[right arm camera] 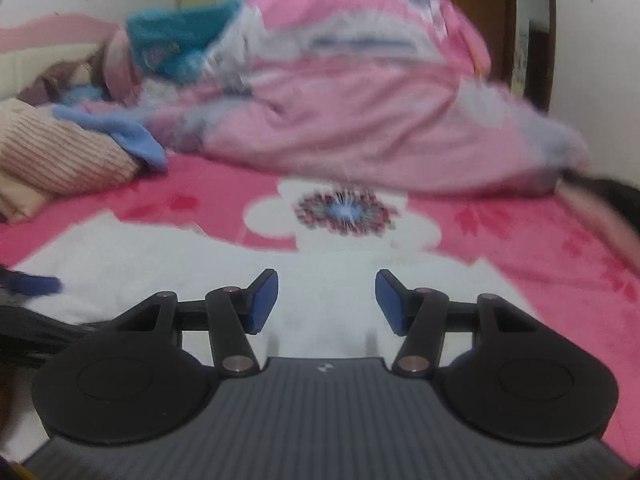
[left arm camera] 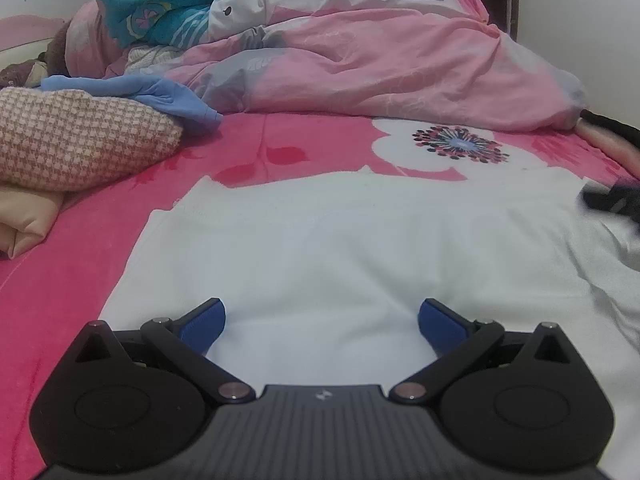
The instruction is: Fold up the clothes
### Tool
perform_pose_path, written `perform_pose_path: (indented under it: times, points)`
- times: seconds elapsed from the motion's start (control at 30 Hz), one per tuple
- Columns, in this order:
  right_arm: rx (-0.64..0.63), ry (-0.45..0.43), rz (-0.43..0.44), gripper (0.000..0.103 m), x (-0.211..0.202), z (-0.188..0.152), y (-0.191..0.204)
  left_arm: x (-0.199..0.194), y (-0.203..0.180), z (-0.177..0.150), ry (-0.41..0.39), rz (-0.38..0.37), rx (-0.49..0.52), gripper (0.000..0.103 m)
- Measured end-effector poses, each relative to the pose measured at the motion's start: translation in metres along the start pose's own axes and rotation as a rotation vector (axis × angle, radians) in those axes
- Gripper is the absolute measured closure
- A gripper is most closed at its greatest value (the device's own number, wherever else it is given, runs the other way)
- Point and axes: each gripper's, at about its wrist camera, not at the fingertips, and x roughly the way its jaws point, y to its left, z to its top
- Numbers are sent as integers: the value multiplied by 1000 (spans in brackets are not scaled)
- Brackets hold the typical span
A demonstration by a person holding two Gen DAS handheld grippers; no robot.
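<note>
Left wrist view: a white knit garment (left arm camera: 352,248) lies spread flat on a bright pink bedsheet printed with large white flowers (left arm camera: 312,148). Its long axis runs across the picture, side to side; a straight, stitched edge faces away from the camera, toward the heaped pink and grey floral duvet (left arm camera: 400,64) at the far end of the bed. Which end of the garment is neck or hem cannot be told. The left gripper (left arm camera: 322,320) hovers low over the near part of the white cloth, its blue-padded fingers (left arm camera: 202,326) spread wide with nothing between them. At the right margin a dark, blurred shape (left arm camera: 612,200) sits over the garment's right end. Only this view shows sharply the beige houndstooth pillow (left arm camera: 76,140), the light blue cloth (left arm camera: 160,96) draped beside it, and the teal patterned fabric (left arm camera: 160,4) on top of the duvet.

Right wrist view (motion-blurred): the same white garment (right arm camera: 160,272) fills the lower left and centre, its far edge just short of the printed flower. The right gripper (right arm camera: 326,300) is held over its right portion, fingers apart and empty. A blue pad tip (right arm camera: 34,285) appears at the left margin over the cloth. This view alone shows the brown wooden door frame (right arm camera: 472,12) behind the bed.
</note>
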Motion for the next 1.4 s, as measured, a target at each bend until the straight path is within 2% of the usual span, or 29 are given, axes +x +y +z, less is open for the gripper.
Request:
perform_pose_path:
  times: [0.07, 0.1, 0.23, 0.37, 0.5, 0.57, 0.67, 0.77, 0.83, 0.93, 1.03, 1.1, 1.4]
  points:
    - [56, 89, -1, 50, 29, -18, -14, 1, 1, -1, -2, -2, -1, 0]
    - [85, 71, 17, 51, 27, -19, -19, 1, 1, -1, -3, -1, -1, 0]
    - [102, 60, -3, 54, 10, 1, -22, 1, 0, -2, -8, 0, -1, 0]
    - [101, 36, -60, 54, 11, 11, -37, 1, 1, -3, -12, -2, -3, 0]
    - [152, 123, -95, 56, 43, -4, -63, 0, 1, -3, -16, -3, -4, 0]
    - [116, 137, -132, 58, 35, 4, -54, 0, 1, -4, -18, -6, -6, 0]
    - [96, 92, -116, 58, 6, 4, -37, 0, 2, -4, -19, -6, -7, 0]
    - [81, 27, -43, 58, -25, -1, -18, 0, 1, -4, -20, -6, -8, 0]
    - [49, 39, -7, 59, -24, -14, -9, 0, 1, -4, -20, -6, -7, 0]
    - [-15, 36, -9, 59, -13, -44, -4, 0, 1, -4, -21, -6, -8, 0]
    - [62, 40, -12, 60, -27, -30, -6, 0, 2, -4, -21, -7, -8, 0]
    - [83, -9, 24, 60, -44, -28, -4, 0, 2, -4, -21, -6, -8, 0]
    - [-53, -58, -10, 59, -40, -63, 15, -1, 1, -5, -25, -2, -6, 0]
